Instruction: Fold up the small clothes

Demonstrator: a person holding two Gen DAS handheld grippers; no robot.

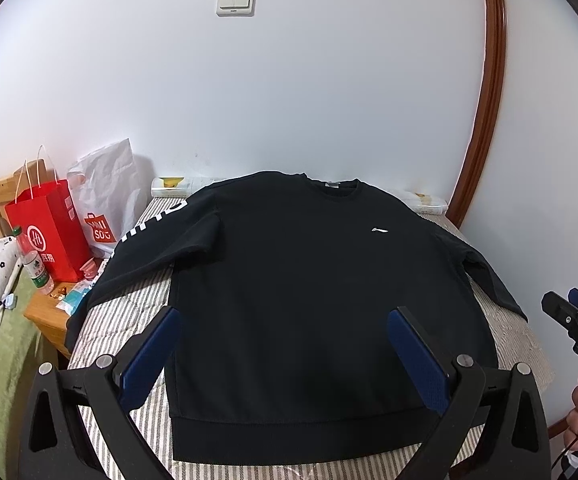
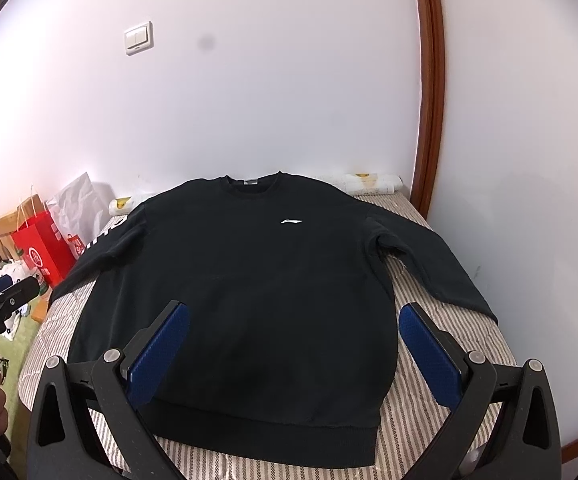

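While the black sweatshirt [image 1: 313,288] lies spread flat and face up on the striped bed cover [image 1: 129,312], the clutter sits off to the left on a small wooden nightstand [image 1: 45,312]. There a red paper bag [image 1: 49,232] with string handles stands upright, and a white plastic bag [image 1: 105,204] leans behind it against the wall; what either holds cannot be seen from here. A clear water bottle [image 1: 35,260] with a green cap stands just beside the red bag, with small packets scattered at its foot.

The sweatshirt's collar points to the far wall and its hem runs along the near edge of the bed. The left gripper [image 1: 285,320] hovers above the lower body of the garment, its 2 blue-padded fingers spread wide apart and holding nothing. The right gripper [image 2: 293,316] hangs over the lower right part of the body, also gaping, with the hem just below its fingers; neither one touches cloth that I can make out.

Both sleeves angle outward and down. The left sleeve carries white lettering, only partly readable, and its cuff drops over the bed's edge. A white switch plate [image 1: 236,1] sits high on the wall.
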